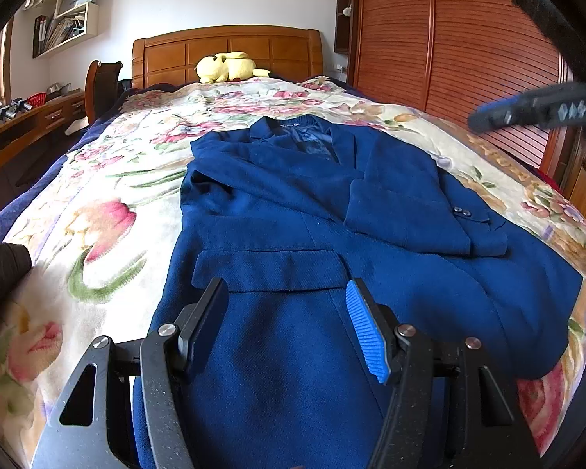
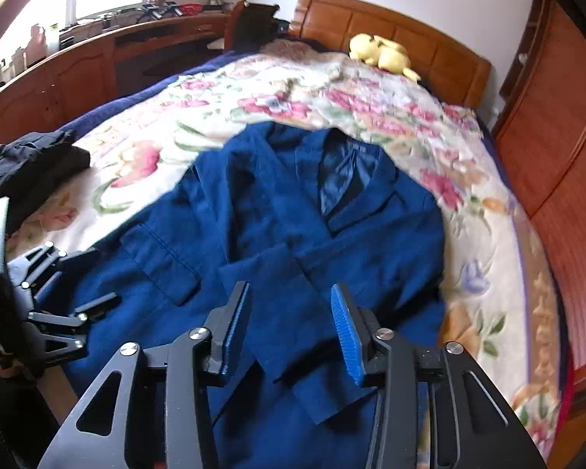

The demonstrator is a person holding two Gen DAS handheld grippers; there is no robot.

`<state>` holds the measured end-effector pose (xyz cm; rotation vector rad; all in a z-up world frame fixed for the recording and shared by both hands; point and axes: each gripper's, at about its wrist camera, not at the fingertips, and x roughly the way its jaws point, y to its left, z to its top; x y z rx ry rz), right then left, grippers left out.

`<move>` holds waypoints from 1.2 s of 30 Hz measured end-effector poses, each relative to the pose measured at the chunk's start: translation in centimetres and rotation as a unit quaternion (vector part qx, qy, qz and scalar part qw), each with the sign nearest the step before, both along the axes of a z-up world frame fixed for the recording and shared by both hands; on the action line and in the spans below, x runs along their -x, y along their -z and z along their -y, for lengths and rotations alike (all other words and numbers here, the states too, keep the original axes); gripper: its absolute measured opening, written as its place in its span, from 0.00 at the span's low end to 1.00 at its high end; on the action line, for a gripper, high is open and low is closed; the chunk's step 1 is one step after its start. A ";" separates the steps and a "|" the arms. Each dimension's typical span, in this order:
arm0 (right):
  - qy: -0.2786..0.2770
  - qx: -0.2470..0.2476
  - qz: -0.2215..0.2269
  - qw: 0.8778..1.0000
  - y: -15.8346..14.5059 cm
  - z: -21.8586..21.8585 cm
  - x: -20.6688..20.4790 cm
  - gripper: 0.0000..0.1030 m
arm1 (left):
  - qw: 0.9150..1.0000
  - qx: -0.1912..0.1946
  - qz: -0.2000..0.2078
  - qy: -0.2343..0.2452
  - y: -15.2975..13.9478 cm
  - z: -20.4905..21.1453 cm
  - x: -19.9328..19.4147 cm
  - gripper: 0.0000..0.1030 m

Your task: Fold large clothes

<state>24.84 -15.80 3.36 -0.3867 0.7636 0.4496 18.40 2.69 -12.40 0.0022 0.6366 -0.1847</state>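
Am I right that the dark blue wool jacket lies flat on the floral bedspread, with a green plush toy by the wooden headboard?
Not quite: the plush toy is yellow, as the left wrist view shows. The dark blue wool jacket does lie flat on the floral bedspread, toy by the wooden headboard.

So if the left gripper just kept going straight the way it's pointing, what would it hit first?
Most likely the blue coat: the left gripper, jaws open, points down onto its lower front near the pocket flap. Depth is unclear.

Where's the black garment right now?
In the right wrist view, the black garment lies at the bed's left edge on the floral blanket, left of the blue coat.
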 end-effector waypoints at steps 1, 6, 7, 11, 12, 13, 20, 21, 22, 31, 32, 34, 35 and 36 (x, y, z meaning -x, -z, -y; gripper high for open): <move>0.004 -0.002 -0.007 1.000 0.8 -0.1 -0.6 0.44 | 1.000 0.000 0.000 0.000 0.0 0.0 0.0 0.62; 0.031 -0.006 -0.040 0.999 4.2 -0.2 -3.5 0.45 | 1.000 0.002 -0.002 -0.001 0.2 -0.2 0.0 0.62; 0.038 -0.006 -0.047 0.998 5.1 -0.2 -4.2 0.45 | 1.000 0.001 -0.002 -0.001 0.3 -0.1 0.0 0.62; 0.063 -0.010 -0.071 0.995 7.4 0.2 -6.3 0.47 | 1.000 -0.001 -0.004 0.000 0.4 0.0 -0.1 0.62; 0.069 -0.011 -0.075 0.995 7.9 0.3 -6.7 0.47 | 1.000 -0.001 -0.004 0.001 0.4 0.0 -0.1 0.62; 0.074 -0.012 -0.083 0.994 8.5 0.3 -7.3 0.48 | 1.000 -0.001 -0.004 0.001 0.4 0.0 -0.1 0.62; 0.086 -0.039 -0.130 0.987 11.6 0.7 -9.0 0.49 | 1.000 -0.002 -0.007 0.001 0.6 0.0 -0.3 0.62; 0.085 -0.042 -0.127 0.987 11.6 0.6 -9.0 0.49 | 1.000 -0.003 -0.008 0.001 0.6 0.1 -0.3 0.62; 0.082 -0.043 -0.125 0.988 11.6 0.5 -9.0 0.49 | 1.000 -0.004 -0.008 0.001 0.6 0.1 -0.3 0.62; 0.033 -0.016 -0.094 0.995 11.5 -2.5 -7.3 0.04 | 1.000 -0.005 -0.008 0.001 0.7 0.2 -0.3 0.62; 0.028 -0.014 -0.092 0.995 11.6 -2.8 -7.0 0.04 | 1.000 -0.005 -0.008 0.001 0.7 0.2 -0.3 0.62; 0.023 -0.013 -0.087 0.996 11.4 -3.2 -6.8 0.02 | 1.000 -0.004 -0.008 0.001 0.7 0.2 -0.3 0.62; 0.021 -0.016 -0.086 0.996 11.3 -3.4 -6.7 0.02 | 1.000 -0.004 -0.008 0.001 0.7 0.2 -0.3 0.62; 0.022 -0.015 -0.084 0.996 11.2 -3.5 -6.7 0.02 | 1.000 -0.003 -0.008 0.001 0.7 0.2 -0.3 0.62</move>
